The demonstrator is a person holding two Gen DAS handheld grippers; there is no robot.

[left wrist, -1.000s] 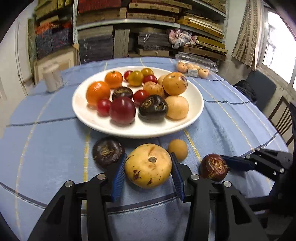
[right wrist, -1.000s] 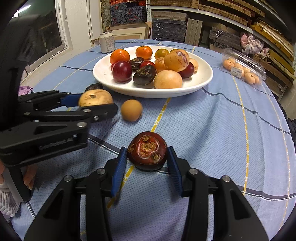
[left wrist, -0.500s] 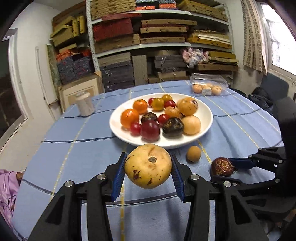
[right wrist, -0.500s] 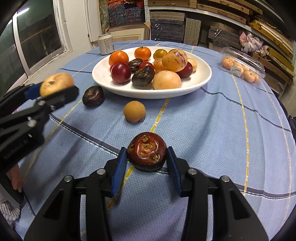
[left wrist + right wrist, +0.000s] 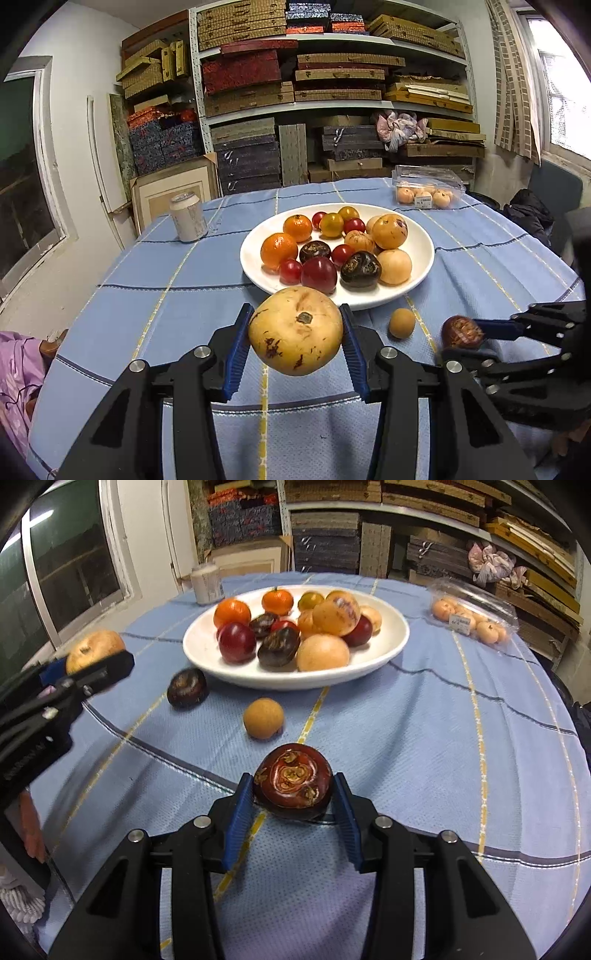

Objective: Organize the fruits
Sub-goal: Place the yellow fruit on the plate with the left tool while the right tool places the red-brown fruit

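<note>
My left gripper (image 5: 295, 345) is shut on a large yellow fruit (image 5: 295, 330) and holds it in the air above the table's front, short of the white plate (image 5: 421, 236) that holds several fruits. It also shows in the right wrist view (image 5: 94, 650). My right gripper (image 5: 293, 805) is shut on a dark red mangosteen (image 5: 293, 784) that rests on the blue tablecloth (image 5: 424, 720). A small tan round fruit (image 5: 263, 718) and a dark purple mangosteen (image 5: 187, 688) lie loose on the cloth in front of the plate.
A white can (image 5: 187, 218) stands at the back left of the table. A clear plastic box of small orange fruits (image 5: 424, 184) sits at the back right. Shelves of stacked boxes (image 5: 332, 92) fill the wall behind. A dark chair (image 5: 554, 192) stands to the right.
My left gripper has lifted the yellow fruit off the cloth and risen well above the table. The right gripper stays on the dark red mangosteen, nearly still.
</note>
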